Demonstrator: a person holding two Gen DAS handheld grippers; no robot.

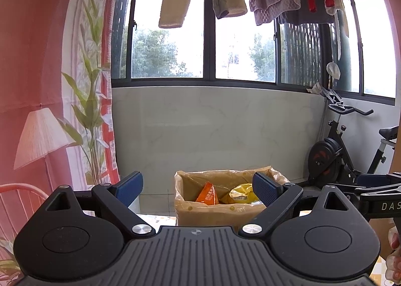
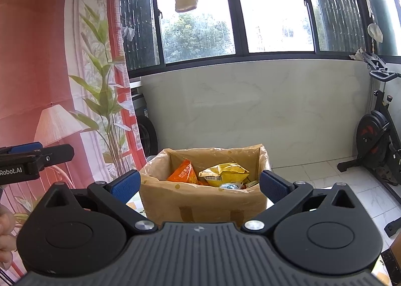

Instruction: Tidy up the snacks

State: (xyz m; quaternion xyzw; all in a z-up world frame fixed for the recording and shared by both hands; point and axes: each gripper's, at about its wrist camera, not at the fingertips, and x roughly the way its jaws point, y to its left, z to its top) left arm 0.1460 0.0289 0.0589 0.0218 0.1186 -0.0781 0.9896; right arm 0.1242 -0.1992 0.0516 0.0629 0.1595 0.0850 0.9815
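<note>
Matt cardboard box [image 2: 205,200], glossy plastic liner [image 2: 160,158]

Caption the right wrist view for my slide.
Open right gripper facing a lined cardboard box of snack bags.

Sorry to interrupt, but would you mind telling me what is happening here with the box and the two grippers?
A person is sorting snacks with a handheld gripper in each hand. Both the left gripper and the right gripper are open and hold nothing, raised in front of a plastic-lined cardboard box. Inside the box lie an orange snack bag and a yellow snack bag, with something smaller beside them that is hard to make out.
</note>
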